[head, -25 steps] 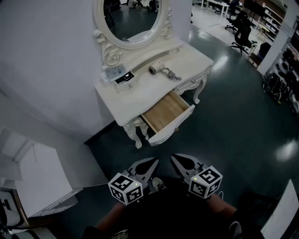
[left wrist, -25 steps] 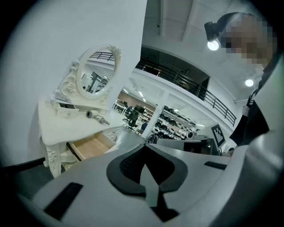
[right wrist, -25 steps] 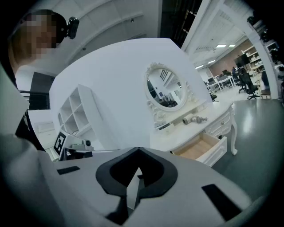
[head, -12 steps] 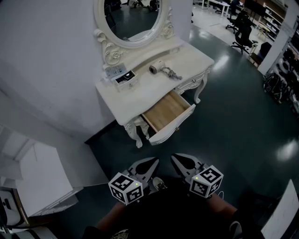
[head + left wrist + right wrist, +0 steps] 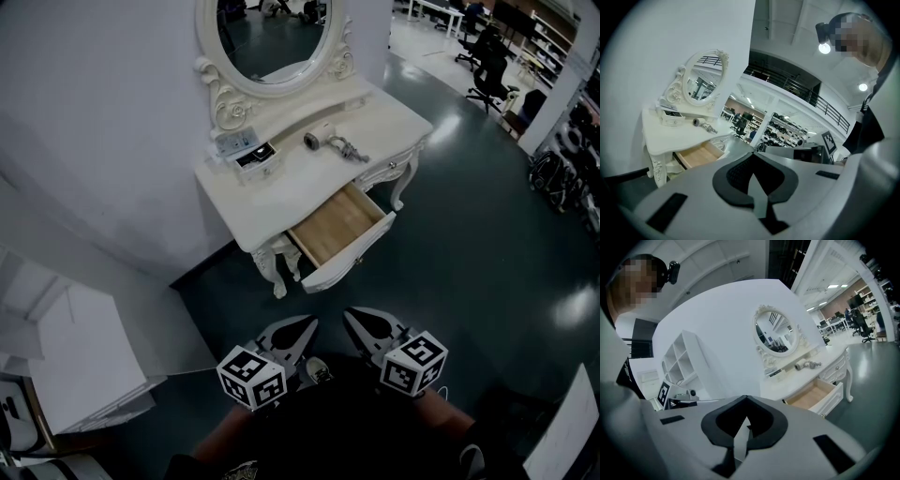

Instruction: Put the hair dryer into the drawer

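We stand well back from the white bench point(image 5: 281, 192), and the task has not yet started. The hair dryer point(image 5: 322, 141) lies on its side on the benchtop at about 12 o'clock from us, below the oval mirror point(image 5: 272, 37). A small box point(image 5: 253, 159) sits at its 9 o'clock, and its cord point(image 5: 352, 150) is bunched at its 4 o'clock. The drawer point(image 5: 333, 225) is already pulled open at the dryer's 6 o'clock, and its wooden floor looks bare. Both tools hang low in front of us, over the floor and well apart from the bench. The left gripper point(image 5: 305, 330) is clenched on nothing, and the right gripper point(image 5: 361, 323) is likewise clenched and empty. We judge the dryer to be a stiff plastic shell, fairly light, with a smooth rounded barrel that could roll or slip between narrow pads. The handle, or the neck where it meets the barrel, should give the steadiest hold, though from here we cannot tell which way the handle points. The cord is the soft part. It will trail behind a lift and may catch on the drawer front at 6 o'clock, so we would expect to gather it or lower it in first. One gripper must be released before closing on the handle, and the dryer wants a gentle set-down rather than a drop.
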Tool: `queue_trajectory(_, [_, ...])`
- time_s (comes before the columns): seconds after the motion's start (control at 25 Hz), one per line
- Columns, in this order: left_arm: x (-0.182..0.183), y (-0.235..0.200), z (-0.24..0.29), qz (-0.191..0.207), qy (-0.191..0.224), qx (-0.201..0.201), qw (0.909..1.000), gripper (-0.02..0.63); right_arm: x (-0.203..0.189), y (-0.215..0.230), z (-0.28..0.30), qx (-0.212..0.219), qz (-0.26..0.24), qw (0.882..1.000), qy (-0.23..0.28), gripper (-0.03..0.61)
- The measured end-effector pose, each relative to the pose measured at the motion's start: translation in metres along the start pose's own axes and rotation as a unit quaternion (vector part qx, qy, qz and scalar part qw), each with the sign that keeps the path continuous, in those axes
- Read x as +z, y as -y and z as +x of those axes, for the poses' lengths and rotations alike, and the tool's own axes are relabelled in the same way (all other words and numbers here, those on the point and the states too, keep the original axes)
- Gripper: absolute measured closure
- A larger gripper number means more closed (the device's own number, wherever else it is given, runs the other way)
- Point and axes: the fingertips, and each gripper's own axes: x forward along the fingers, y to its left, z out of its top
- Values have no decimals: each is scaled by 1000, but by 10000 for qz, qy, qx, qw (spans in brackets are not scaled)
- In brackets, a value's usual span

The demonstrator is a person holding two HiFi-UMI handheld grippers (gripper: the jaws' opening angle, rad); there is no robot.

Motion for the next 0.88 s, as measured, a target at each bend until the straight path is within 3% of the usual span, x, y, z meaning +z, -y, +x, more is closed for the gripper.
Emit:
queue_trajectory(0.48, [10,-16,9,2,37,45,10000,611,6,13,17,-41,24,10000,-76,549])
queue_trajectory(0.88, [36,-58,43,-9,118,400,9991,611,38,57,62,156,-78,9995,-246,549])
